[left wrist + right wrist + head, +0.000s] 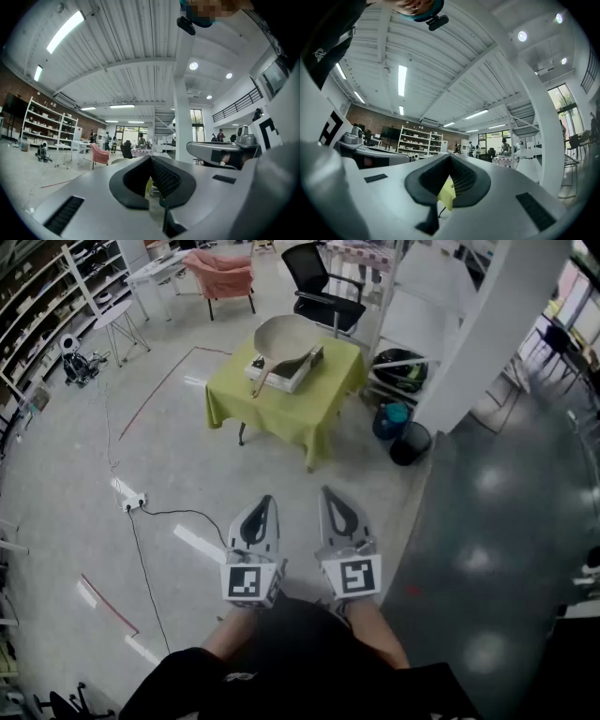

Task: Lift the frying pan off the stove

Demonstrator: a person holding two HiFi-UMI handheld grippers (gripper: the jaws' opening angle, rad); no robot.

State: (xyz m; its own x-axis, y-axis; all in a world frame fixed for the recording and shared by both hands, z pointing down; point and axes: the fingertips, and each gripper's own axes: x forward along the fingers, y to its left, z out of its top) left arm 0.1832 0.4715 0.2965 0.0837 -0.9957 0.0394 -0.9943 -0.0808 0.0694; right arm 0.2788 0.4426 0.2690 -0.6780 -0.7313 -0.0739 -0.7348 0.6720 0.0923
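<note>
Barely started here: left gripper [265, 501] and right gripper [328, 493] are both clenched shut on nothing, the frying pan [284, 338] sits on the stove [292, 379] way out ahead of the fingers [255, 527], so next up I'd guess is walking over and opening for the handle [262, 382].

The person is holding the left gripper [264, 502] and the right gripper [328, 495] side by side just ahead of the body, both pointing level and forward. Each one's jaws are pressing together, gripping nothing. The left forearm [228, 638] and right forearm [382, 634] are reaching forward.
</note>
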